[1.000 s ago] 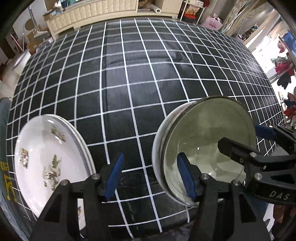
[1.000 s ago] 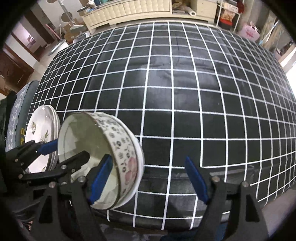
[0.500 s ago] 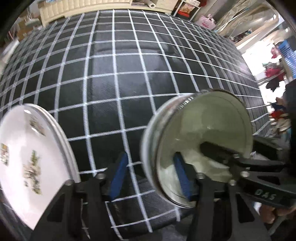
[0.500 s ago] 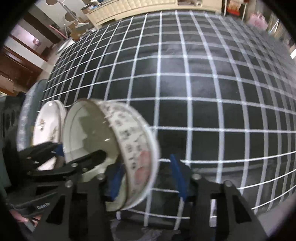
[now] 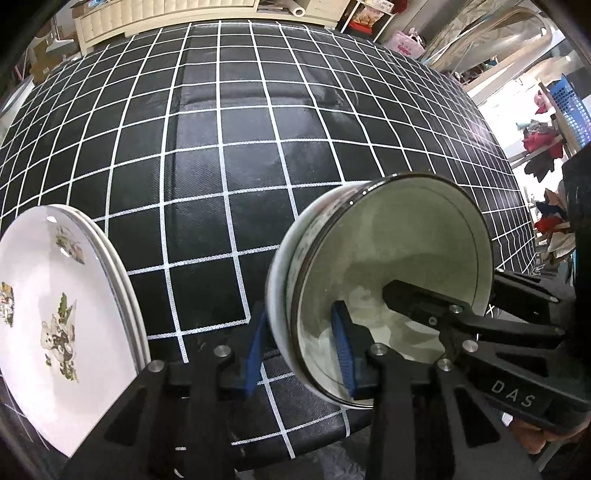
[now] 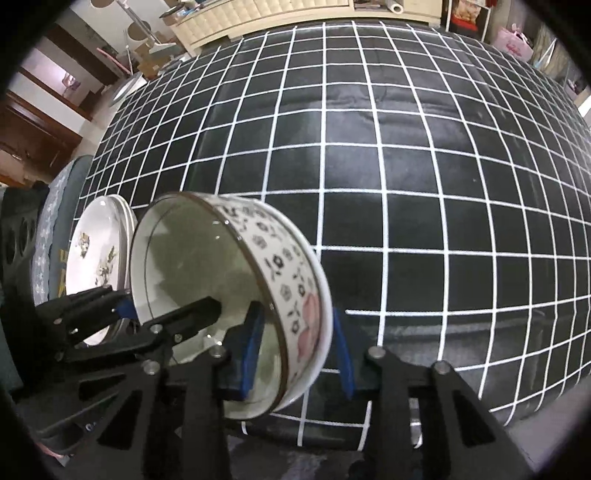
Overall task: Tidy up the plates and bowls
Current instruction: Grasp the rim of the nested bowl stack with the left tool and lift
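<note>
A white bowl with a dark flower pattern and pink blossoms (image 6: 284, 280) is held on its side above the table's near edge. My left gripper (image 5: 299, 350) is shut on its wall, one blue pad inside and one outside. My right gripper (image 6: 297, 350) is shut on the same bowl's wall from the other side. The bowl's pale inside (image 5: 391, 258) faces the left wrist camera. A stack of white plates with bear pictures (image 5: 55, 306) stands tilted at the left; it also shows in the right wrist view (image 6: 99, 254).
The table wears a black cloth with a white grid (image 5: 229, 155). A cream cabinet (image 6: 266, 11) stands beyond the far edge. A grey-blue padded chair (image 6: 51, 221) is at the left beside the plates. Shelves with clothes (image 5: 546, 147) are at the right.
Both grippers have closed from wide open onto the bowl's wall. The bowl stays tilted on its side at the near edge. The plates have not moved.
</note>
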`<state>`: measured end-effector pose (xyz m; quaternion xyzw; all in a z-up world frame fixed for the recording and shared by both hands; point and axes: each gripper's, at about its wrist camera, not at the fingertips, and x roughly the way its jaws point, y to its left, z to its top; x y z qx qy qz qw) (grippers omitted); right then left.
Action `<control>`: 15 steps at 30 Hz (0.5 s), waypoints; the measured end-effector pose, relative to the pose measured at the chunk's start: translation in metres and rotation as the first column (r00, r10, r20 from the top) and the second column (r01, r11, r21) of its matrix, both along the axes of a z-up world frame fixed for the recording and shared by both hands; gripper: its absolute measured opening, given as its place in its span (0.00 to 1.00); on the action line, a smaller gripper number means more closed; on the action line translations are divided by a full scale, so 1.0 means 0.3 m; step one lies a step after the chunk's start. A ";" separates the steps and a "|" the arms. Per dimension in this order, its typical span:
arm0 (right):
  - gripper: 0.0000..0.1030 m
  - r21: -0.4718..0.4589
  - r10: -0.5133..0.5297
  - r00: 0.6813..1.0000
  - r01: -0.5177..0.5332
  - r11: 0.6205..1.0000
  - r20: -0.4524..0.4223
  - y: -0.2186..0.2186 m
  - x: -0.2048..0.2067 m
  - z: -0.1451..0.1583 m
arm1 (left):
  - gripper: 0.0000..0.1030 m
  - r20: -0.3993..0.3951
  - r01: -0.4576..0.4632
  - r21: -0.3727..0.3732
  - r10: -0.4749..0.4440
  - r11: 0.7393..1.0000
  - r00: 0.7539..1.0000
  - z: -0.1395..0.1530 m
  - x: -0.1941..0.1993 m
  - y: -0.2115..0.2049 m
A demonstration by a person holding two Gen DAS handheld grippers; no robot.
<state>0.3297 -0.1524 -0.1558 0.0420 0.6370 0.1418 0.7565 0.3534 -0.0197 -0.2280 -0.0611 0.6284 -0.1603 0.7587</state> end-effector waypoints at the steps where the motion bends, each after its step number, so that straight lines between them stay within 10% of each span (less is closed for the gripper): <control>1: 0.38 -0.002 0.000 1.000 0.000 1.000 0.001 0.002 0.000 0.000 | 0.31 0.004 0.006 0.007 -0.006 1.000 1.000 0.002 -0.004 -0.004; 15: 0.29 -0.007 -0.012 1.000 0.012 1.000 0.012 0.026 -0.024 0.027 | 0.27 0.009 -0.020 0.030 0.020 0.999 1.000 0.026 -0.012 0.014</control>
